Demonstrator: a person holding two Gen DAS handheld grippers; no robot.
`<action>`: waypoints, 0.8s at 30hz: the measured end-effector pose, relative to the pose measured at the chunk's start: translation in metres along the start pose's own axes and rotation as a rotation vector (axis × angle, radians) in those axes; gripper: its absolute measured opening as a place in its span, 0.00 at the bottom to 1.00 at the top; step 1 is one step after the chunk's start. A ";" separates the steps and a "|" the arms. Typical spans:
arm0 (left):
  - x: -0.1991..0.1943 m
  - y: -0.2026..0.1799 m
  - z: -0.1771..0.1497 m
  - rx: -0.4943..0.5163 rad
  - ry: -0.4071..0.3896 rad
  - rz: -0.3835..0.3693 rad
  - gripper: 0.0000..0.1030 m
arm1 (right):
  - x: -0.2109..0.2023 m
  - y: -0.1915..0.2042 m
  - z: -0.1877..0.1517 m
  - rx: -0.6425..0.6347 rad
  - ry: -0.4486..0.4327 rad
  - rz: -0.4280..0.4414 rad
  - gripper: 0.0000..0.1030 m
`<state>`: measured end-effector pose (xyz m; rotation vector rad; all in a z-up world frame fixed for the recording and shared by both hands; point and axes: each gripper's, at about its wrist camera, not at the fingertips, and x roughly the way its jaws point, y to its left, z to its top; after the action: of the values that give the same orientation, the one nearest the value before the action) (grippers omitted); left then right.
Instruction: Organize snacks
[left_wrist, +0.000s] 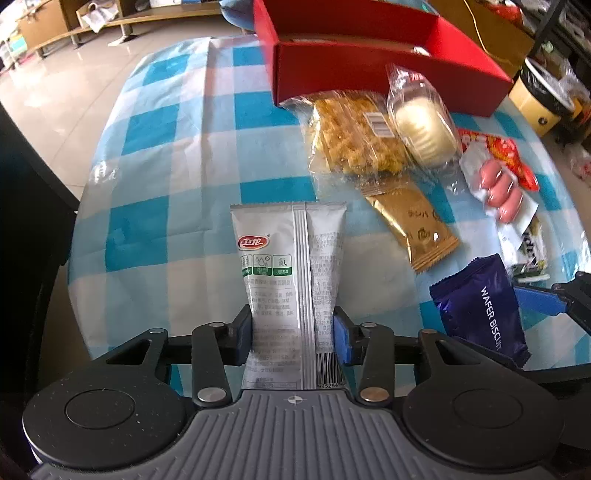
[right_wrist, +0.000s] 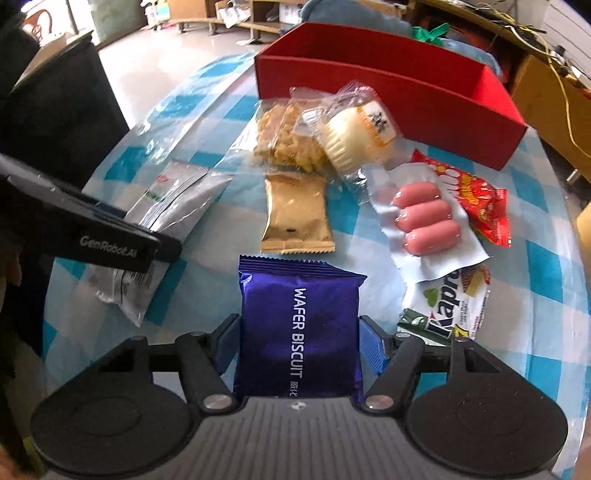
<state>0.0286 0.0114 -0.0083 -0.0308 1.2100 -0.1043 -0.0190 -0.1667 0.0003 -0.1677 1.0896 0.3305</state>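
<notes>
Pinching light, crinkly, slippery packets low down: left tongs (left_wrist: 293, 332) clamp the grey packet (left_wrist: 288, 266), right tongs (right_wrist: 299, 343) the wafer biscuit (right_wrist: 299, 325).

Glossy tiled floor (left_wrist: 55, 92), wooden benches (left_wrist: 122, 22)

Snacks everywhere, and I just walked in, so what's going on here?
A person is sorting snacks with two handheld grippers. The left gripper has its jaws shut on a grey snack pouch, the right gripper on a purple wafer biscuit pack. Other snacks lie loose on the checked tablecloth before the red box.
</notes>
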 end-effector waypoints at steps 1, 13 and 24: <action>-0.002 0.001 0.001 -0.008 -0.006 -0.003 0.49 | -0.002 -0.001 0.001 0.004 -0.008 0.001 0.59; -0.023 -0.004 -0.001 -0.031 -0.043 -0.070 0.48 | -0.018 -0.007 0.013 0.042 -0.070 0.008 0.60; -0.037 0.000 -0.014 -0.045 -0.034 -0.121 0.47 | -0.024 -0.007 0.009 0.055 -0.073 0.027 0.60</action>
<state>0.0022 0.0153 0.0209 -0.1447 1.1757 -0.1818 -0.0187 -0.1753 0.0254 -0.0914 1.0288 0.3280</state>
